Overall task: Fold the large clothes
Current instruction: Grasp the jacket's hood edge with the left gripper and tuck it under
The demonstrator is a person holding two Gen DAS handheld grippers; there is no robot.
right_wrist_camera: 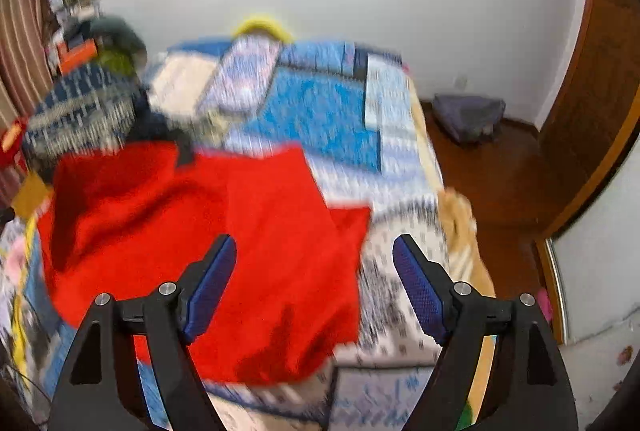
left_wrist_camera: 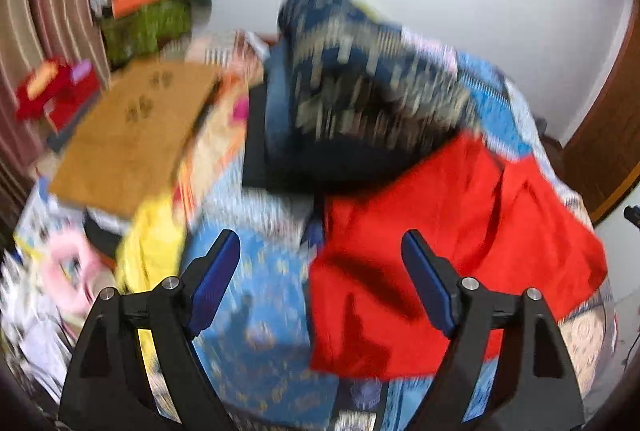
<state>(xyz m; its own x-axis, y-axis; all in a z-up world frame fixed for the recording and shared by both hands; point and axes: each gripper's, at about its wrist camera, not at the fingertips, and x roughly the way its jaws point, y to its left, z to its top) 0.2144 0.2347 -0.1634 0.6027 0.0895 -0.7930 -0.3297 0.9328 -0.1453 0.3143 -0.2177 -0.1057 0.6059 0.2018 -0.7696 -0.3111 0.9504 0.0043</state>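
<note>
A red garment (left_wrist_camera: 448, 251) lies folded over on the blue patterned bedspread (left_wrist_camera: 256, 315). My left gripper (left_wrist_camera: 320, 255) hangs above its left edge, jaws wide apart and nothing between the blue pads (left_wrist_camera: 212, 283). In the right wrist view the red garment (right_wrist_camera: 224, 251) spreads across the near half of the bed, and my right gripper (right_wrist_camera: 312, 259) stands open above its right edge, with the cloth lying below and free of the pads (right_wrist_camera: 416, 287). Both views are blurred by motion.
A heap of dark blue patterned clothes (left_wrist_camera: 360, 87) sits behind the red garment. A brown folded cloth (left_wrist_camera: 128, 135) and a yellow one (left_wrist_camera: 152, 251) lie at the left. The bed's right edge drops to a wooden floor (right_wrist_camera: 492, 183) with a grey bag (right_wrist_camera: 468, 115).
</note>
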